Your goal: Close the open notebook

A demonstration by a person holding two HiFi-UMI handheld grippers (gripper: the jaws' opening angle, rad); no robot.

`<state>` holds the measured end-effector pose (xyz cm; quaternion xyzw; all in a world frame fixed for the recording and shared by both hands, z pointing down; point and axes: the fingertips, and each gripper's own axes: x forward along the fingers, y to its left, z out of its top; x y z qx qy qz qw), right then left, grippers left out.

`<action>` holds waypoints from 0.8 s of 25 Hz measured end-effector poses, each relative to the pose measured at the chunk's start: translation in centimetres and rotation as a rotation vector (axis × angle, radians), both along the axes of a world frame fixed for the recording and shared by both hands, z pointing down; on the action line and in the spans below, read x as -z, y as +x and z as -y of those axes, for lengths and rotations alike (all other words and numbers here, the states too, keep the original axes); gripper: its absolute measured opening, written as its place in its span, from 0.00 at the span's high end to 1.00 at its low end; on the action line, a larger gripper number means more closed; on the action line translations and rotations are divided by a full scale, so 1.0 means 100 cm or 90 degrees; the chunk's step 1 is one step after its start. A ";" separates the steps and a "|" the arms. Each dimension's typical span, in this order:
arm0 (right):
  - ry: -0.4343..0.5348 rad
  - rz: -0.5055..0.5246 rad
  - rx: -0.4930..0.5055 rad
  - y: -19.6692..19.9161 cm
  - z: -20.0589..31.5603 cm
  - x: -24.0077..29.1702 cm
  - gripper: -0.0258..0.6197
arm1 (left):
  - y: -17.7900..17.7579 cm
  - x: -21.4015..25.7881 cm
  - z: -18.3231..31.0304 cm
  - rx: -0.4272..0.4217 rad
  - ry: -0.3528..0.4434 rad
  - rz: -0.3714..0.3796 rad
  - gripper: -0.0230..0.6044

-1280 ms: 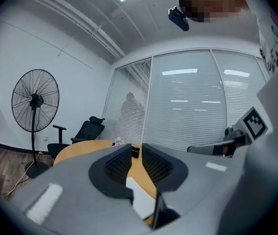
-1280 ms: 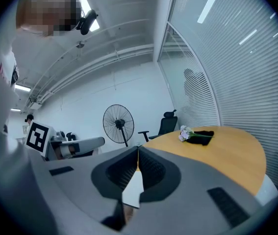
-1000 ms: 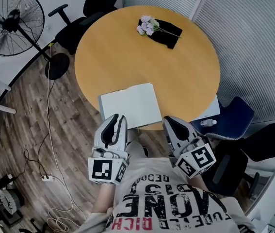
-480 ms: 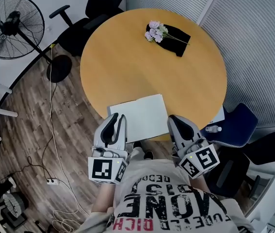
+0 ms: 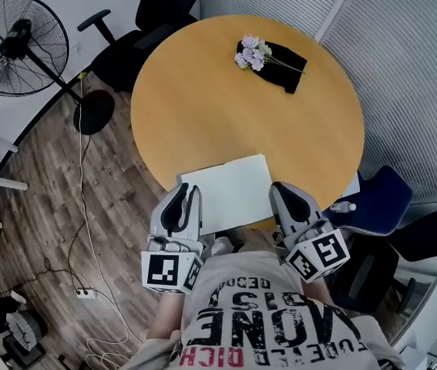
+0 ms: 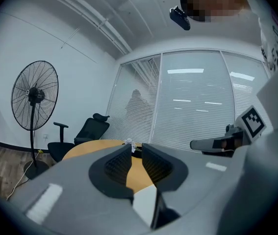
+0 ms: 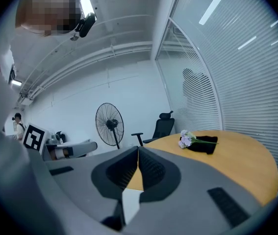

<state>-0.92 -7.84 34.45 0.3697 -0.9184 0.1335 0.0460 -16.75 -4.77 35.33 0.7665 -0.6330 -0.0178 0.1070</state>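
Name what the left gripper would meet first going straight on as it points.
Likely the near-left corner of the open notebook, at the edge of the round table, though depth is unclear.

Notebook [image 5: 226,193] on table [image 5: 203,99], at edge nearest you. Your left gripper [image 5: 183,193] just left of it, right gripper [image 5: 284,193] just right. Flowers [image 5: 251,52] on cloth [image 5: 284,62] at far side. Fan [image 5: 18,33] far left. Chair [image 5: 137,41] behind table.
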 end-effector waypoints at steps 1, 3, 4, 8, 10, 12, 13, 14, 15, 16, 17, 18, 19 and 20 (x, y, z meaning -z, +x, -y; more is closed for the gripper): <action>-0.001 0.000 0.000 -0.002 0.000 -0.001 0.94 | -0.002 -0.001 0.000 0.001 -0.001 0.000 0.84; -0.004 0.000 0.000 -0.004 0.001 -0.003 0.94 | -0.007 -0.001 0.001 0.003 -0.002 0.001 0.84; -0.004 0.000 0.000 -0.006 0.002 -0.003 0.94 | -0.009 -0.001 0.001 0.005 -0.001 0.002 0.84; -0.002 -0.001 0.005 -0.010 0.006 -0.003 0.94 | -0.018 0.000 0.001 0.016 0.000 0.004 0.84; 0.001 0.002 0.008 -0.011 0.009 -0.001 0.94 | -0.021 0.001 0.002 0.021 0.003 0.002 0.84; 0.007 0.006 0.013 -0.012 0.012 0.001 0.94 | -0.021 0.004 0.003 0.026 0.008 0.000 0.84; 0.010 0.008 0.017 -0.013 0.013 0.002 0.94 | -0.021 0.006 0.003 0.029 0.011 0.001 0.84; 0.012 0.010 0.022 -0.014 0.015 0.003 0.94 | -0.021 0.007 0.003 0.032 0.014 0.002 0.84; 0.014 0.012 0.028 -0.016 0.016 0.004 0.94 | -0.021 0.009 0.004 0.035 0.016 0.005 0.84; 0.015 0.013 0.033 -0.017 0.017 0.005 0.94 | -0.021 0.010 0.004 0.038 0.018 0.006 0.84; 0.016 0.015 0.039 -0.018 0.018 0.005 0.94 | -0.022 0.012 0.004 0.042 0.020 0.008 0.84; 0.017 0.016 0.045 -0.019 0.020 0.006 0.94 | -0.022 0.013 0.004 0.047 0.022 0.008 0.84; 0.019 0.017 0.051 -0.019 0.021 0.008 0.94 | -0.023 0.015 0.004 0.052 0.024 0.008 0.85; 0.021 0.019 0.056 -0.020 0.023 0.009 0.94 | -0.023 0.016 0.004 0.057 0.026 0.008 0.85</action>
